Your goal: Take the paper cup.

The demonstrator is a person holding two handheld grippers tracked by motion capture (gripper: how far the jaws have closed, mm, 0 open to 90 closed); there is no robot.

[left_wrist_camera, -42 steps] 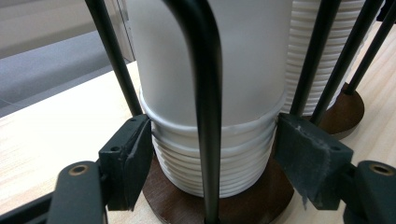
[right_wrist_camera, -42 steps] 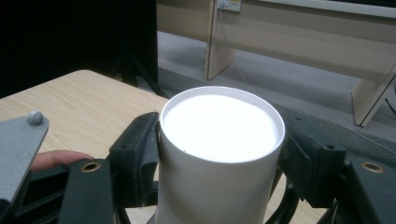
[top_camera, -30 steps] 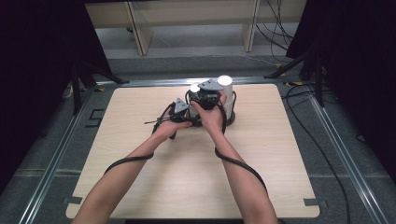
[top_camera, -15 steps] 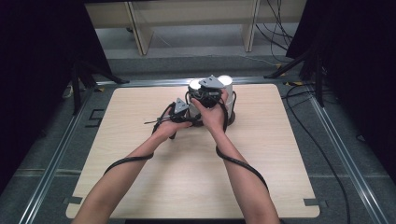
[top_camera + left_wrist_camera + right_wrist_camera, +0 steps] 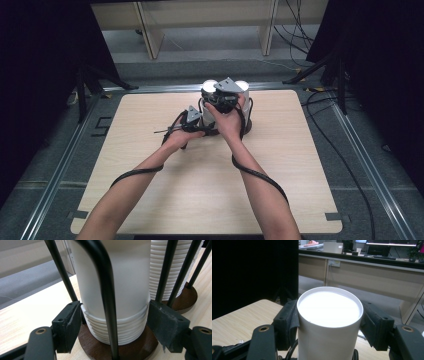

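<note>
Two stacks of upturned white paper cups stand in a black wire rack on round brown bases at the far middle of the table. My left gripper is shut low on the near stack, its pads pressing the ringed rims, with a black rod in front. The second stack stands behind it. My right gripper is shut on the topmost cup, whose flat white bottom faces up. From the high view, the left gripper sits below and left of the right gripper, beside the white cup tops.
The wooden table stretches bare toward the person's side. Black cables trail along both forearms. Metal rails run beside the table, with dark curtains and stand legs at left and right. A wooden bench stands beyond the far edge.
My right gripper has shifted slightly up and to the left with the top cup, uncovering a second white cup top. The left gripper has stayed put.
</note>
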